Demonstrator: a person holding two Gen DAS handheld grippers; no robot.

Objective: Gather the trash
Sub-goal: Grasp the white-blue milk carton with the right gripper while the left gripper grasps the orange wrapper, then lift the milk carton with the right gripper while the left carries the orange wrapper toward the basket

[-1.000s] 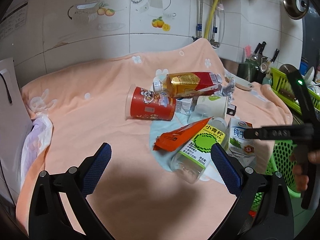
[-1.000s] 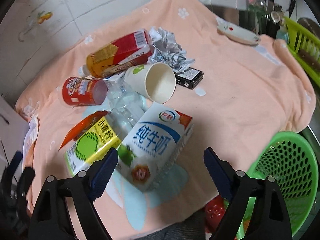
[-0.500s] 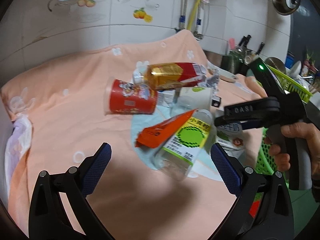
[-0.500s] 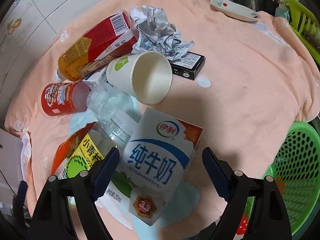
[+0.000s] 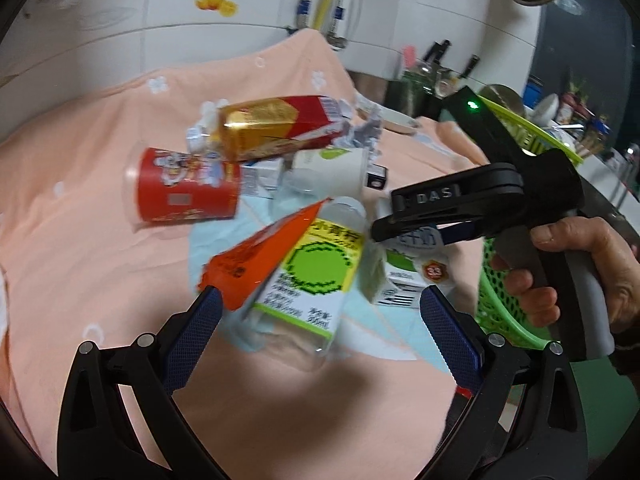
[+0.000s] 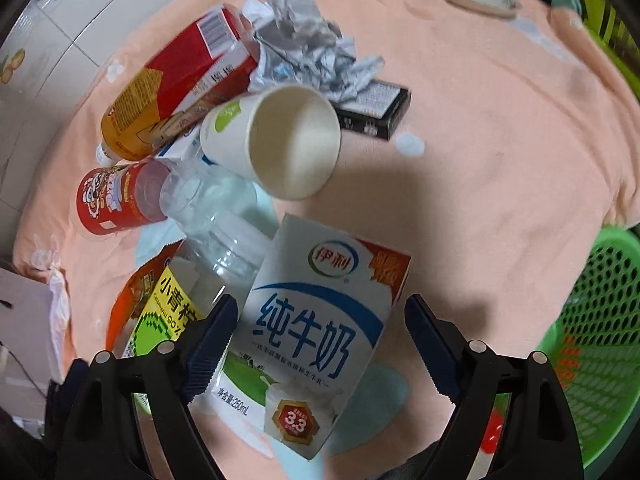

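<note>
The right gripper (image 6: 318,338) stands wide open, its blue-padded jaws straddling the white-and-blue milk carton (image 6: 320,328) without pressing on it; the left pad is just beside the carton's edge, the right one apart from it. The carton lies flat on the peach towel-covered counter (image 6: 500,152), its long axis running away from the gripper, so the jaws would close across its narrow width. The left gripper (image 5: 320,316) is also wide open and empty, near the clear plastic bottle with a yellow-green label (image 5: 316,272). The right hand is clearly the nearer to the carton. The green mesh basket (image 6: 600,344) waits just right of it, a short carry by this judgement.
</note>
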